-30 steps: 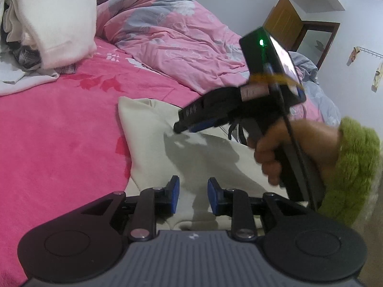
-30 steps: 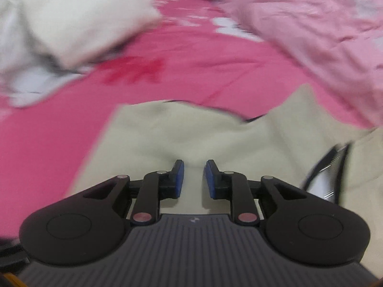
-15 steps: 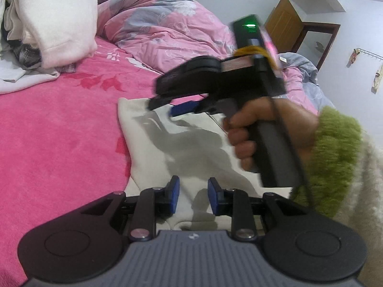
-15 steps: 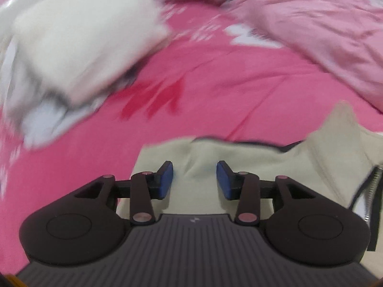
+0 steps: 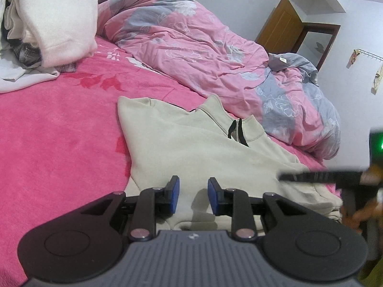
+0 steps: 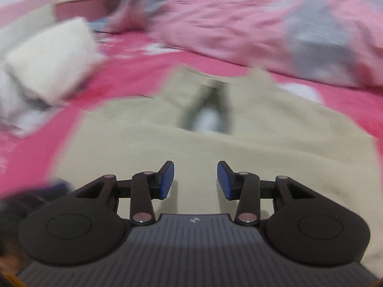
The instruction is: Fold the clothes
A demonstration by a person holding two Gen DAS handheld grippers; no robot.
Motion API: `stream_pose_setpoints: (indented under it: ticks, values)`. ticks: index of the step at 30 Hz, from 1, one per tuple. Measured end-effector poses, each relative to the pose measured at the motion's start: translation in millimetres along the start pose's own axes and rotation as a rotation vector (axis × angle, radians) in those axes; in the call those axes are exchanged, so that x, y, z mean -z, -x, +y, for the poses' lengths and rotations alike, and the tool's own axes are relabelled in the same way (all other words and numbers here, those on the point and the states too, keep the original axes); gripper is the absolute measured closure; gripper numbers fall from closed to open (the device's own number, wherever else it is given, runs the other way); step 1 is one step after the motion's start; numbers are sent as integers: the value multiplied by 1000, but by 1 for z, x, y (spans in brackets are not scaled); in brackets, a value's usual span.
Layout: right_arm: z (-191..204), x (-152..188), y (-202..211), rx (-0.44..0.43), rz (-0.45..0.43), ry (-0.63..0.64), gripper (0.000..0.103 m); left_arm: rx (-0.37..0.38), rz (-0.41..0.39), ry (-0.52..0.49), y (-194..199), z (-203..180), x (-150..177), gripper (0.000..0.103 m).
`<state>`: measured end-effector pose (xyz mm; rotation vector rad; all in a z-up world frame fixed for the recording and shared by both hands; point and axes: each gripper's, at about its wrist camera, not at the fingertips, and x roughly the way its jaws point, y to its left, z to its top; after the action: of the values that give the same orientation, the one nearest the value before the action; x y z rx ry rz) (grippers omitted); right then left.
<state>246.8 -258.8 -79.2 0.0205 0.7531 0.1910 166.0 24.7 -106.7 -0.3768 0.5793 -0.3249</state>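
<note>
Sweatshirt (image 5: 191, 148), cream with a short zip collar (image 5: 237, 131), is lying front-up on the pink bedsheet (image 5: 59, 143), which is giving us a broad, soft surface for folding. One side is already looking turned in, with a straight edge facing the bare sheet. We are holding the left gripper (image 5: 193, 197) low over the hem nearest us, its jaws partly apart with cloth lying under the gap and not pinched, likely to pin that end while the other hand works. We are sweeping the right gripper (image 6: 195, 179) across above the chest; its jaws have just been opening and are standing apart with nothing between them, likely ready for the next fold. A rumpled floral duvet (image 5: 203, 47) and a pile of other clothes (image 5: 47, 24) are sitting well apart, leaving us room.
</note>
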Motion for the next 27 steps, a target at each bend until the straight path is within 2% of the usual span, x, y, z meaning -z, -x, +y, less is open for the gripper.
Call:
stream_pose_setpoints:
  ticks: [1, 4, 5, 6, 8, 11, 15, 17, 21, 25, 27]
  values:
    - [-12, 9, -1, 75, 3, -2, 65, 0, 0, 0, 0, 0, 0, 76]
    - [-53, 25, 8, 176, -45, -74, 67, 0, 0, 1, 0, 0, 0, 76]
    - [-64, 27, 13, 213, -50, -109, 70, 0, 0, 1, -1, 0, 0, 76]
    - [-71, 27, 18, 201, -60, -142, 73, 0, 0, 1, -1, 0, 0, 76]
    - [-72, 27, 29, 200, -79, -182, 71, 1, 0, 1, -1, 0, 0, 76]
    - [-56, 27, 43, 200, -115, -132, 71, 1, 0, 2, -1, 1, 0, 76]
    - [-26, 34, 53, 57, -119, -79, 70, 1, 0, 2, -2, 1, 0, 76]
    - [-10, 40, 52, 31, -91, -14, 69, 2, 0, 3, -2, 1, 0, 76]
    - [-13, 57, 43, 122, -40, 43, 67, 3, 0, 3, -2, 1, 0, 76]
    - [-29, 55, 57, 217, -60, -38, 66, 3, 0, 3, -2, 1, -1, 75]
    - [-29, 54, 64, 196, -82, -57, 66, 3, 1, 0, -2, 1, -1, 75]
